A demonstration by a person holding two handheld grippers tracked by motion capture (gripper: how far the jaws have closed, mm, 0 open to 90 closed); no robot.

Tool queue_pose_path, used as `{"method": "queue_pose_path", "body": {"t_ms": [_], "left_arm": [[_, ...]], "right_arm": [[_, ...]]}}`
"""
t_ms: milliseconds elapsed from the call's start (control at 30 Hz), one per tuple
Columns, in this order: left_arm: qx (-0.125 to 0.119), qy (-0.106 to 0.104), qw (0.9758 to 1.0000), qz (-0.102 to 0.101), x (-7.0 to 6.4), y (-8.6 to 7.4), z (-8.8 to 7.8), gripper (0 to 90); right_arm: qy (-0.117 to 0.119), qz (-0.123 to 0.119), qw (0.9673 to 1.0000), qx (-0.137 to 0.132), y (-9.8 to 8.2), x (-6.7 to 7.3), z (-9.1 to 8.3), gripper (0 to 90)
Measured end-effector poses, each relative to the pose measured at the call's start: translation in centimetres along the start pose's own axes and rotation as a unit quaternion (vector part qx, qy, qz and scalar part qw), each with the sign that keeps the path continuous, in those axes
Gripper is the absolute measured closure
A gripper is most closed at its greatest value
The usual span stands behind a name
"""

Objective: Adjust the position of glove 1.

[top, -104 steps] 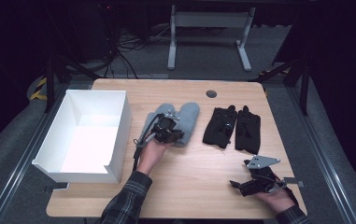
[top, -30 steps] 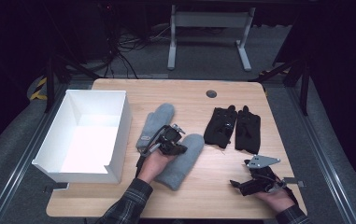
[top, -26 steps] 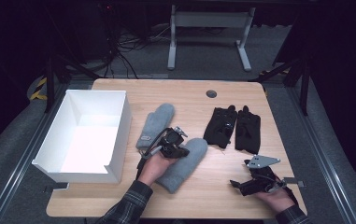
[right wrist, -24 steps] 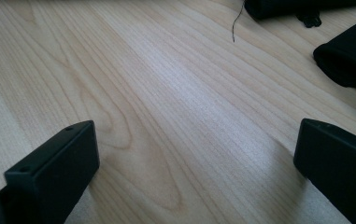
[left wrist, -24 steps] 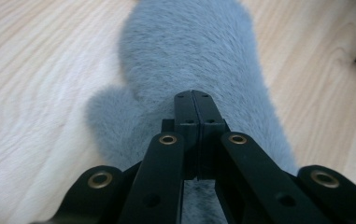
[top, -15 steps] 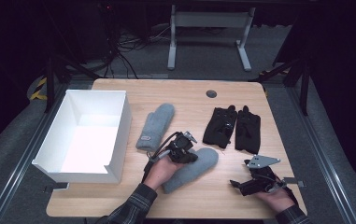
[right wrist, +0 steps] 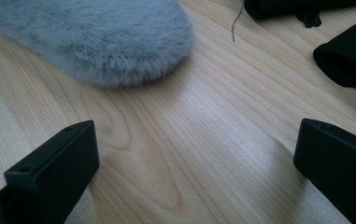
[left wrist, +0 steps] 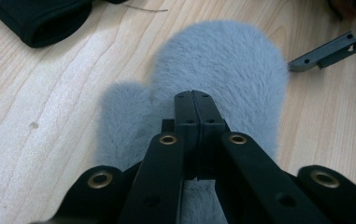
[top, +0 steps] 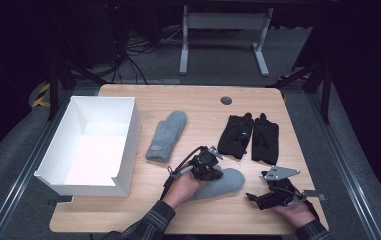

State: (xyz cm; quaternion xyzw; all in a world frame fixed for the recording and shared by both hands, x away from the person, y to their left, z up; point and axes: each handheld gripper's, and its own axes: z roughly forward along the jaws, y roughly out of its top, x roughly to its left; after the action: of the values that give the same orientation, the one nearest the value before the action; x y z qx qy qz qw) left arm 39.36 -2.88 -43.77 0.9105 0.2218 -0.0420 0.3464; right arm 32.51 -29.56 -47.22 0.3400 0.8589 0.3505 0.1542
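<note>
A fluffy grey mitten [top: 226,181] lies flat near the table's front, tip pointing right. My left gripper [top: 209,166] rests on its cuff end, shut on a pinch of the mitten [left wrist: 231,60], with the jaws [left wrist: 192,95] pressed together above the fur. The second grey mitten [top: 167,136] lies by itself beside the white box [top: 134,131]. My right gripper [top: 253,198] sits near the front right edge. It stands open over bare wood [right wrist: 194,163], with the mitten's tip [right wrist: 119,42] just ahead of it.
Two black gloves [top: 238,134] [top: 266,141] lie side by side at the right middle of the table. The white box is open-topped and stands at the left edge. A dark round grommet [top: 226,100] sits near the far edge.
My left gripper has slid right and slightly toward the front, drawing the grey mitten away from its mate and turning its tip rightward. The right gripper has stayed put.
</note>
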Motion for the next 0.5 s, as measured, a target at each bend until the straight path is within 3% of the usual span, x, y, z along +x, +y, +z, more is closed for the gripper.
{"method": "queue_pose_path", "body": {"t_ms": [233,500], "left_arm": [[-0.025,0.006,0.9997,0.001,0.3,-0.3,-1.5,86.3],[-0.044,0.052,0.9975,-0.019,2.0,-1.1,-4.4,72.7]], "right_arm": [[0.0,0.0,1.0,0.0,0.0,0.0,0.0,0.3],[0.0,0.0,1.0,0.0,0.0,0.0,0.0,0.3]]}}
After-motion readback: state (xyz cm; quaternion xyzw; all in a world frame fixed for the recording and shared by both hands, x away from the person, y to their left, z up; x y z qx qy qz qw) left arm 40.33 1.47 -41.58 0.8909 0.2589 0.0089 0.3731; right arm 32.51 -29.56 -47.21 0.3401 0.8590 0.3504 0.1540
